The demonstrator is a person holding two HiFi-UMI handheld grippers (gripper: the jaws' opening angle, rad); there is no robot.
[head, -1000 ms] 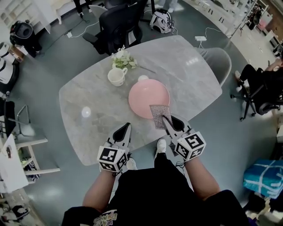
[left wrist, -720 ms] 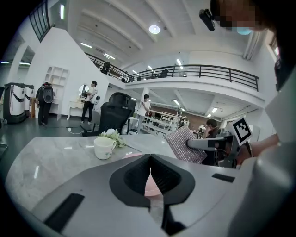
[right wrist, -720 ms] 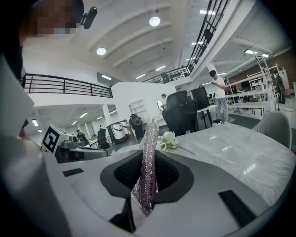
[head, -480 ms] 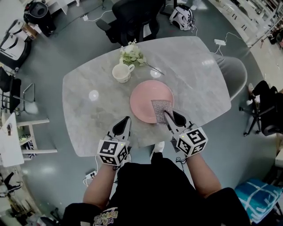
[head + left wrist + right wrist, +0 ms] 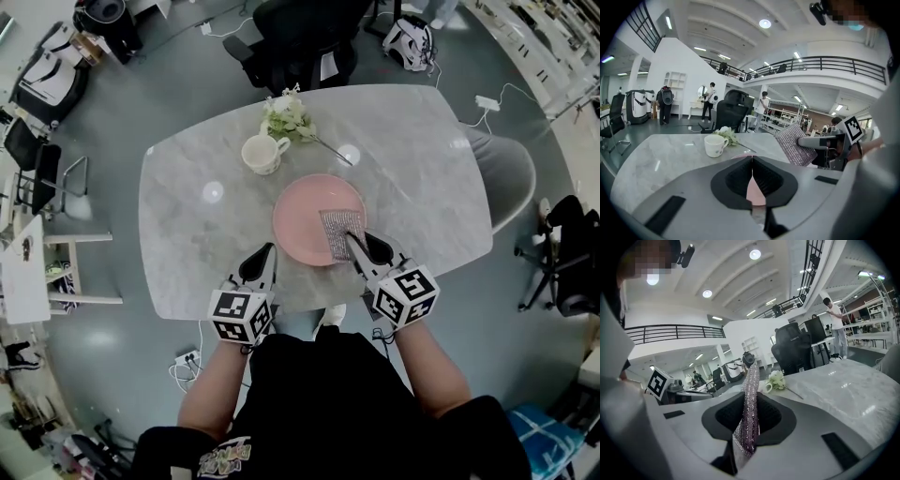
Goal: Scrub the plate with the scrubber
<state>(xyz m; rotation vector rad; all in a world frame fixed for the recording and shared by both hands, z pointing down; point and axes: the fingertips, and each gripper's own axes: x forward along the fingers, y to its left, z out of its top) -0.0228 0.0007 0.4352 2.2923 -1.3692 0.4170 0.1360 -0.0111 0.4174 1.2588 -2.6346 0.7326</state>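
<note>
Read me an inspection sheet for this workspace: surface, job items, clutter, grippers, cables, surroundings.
Surface: grey marble-look table, a few items on it.
Job's things: pink plate near the front edge; silvery scrubber over its right part, contact unclear.
Clutter: white mug and flower sprig on the far side.
Grippers: left gripper jaws together, empty, at the near table edge; right gripper clamped on the scrubber.
Cables: white power strip with cable on the floor.
Surroundings: black office chair, grey chair, backpack.

The round pink plate [image 5: 305, 217] lies flat near the surface's near edge, with the silver mesh scrubber [image 5: 339, 232] over its right part.
</note>
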